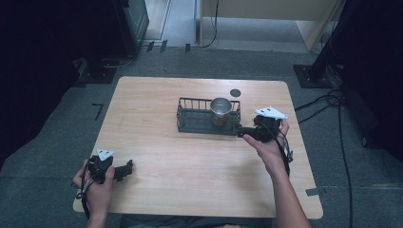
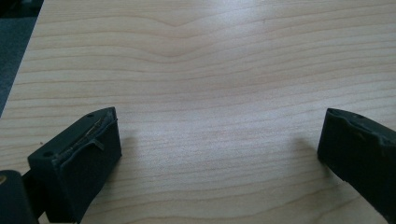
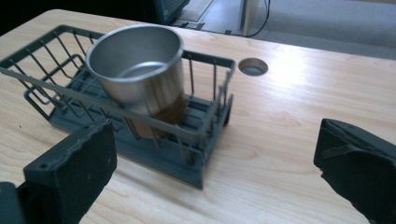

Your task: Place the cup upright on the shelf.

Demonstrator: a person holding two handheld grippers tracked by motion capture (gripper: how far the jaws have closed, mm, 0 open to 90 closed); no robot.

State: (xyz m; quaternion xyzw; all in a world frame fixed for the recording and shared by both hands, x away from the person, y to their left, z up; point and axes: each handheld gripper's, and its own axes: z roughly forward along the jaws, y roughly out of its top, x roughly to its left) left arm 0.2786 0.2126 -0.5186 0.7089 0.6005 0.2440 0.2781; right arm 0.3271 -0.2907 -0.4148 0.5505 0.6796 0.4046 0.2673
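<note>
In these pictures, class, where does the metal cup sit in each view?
High view: cup at centre, in the right end of the wire rack.
Left gripper view: bare table, no cup.
Right gripper view: cup upper left, in the rack.
Shared landmark: the table's round hole.

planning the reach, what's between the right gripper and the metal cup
The wire rack's end wall, in the right gripper view; the metal cup stands inside it, beyond the open right gripper.

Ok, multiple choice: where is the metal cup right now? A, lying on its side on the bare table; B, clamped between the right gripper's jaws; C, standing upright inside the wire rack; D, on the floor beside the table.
C: the metal cup stands upright inside the wire rack, and the right gripper is open beside the rack, holding nothing.
</note>
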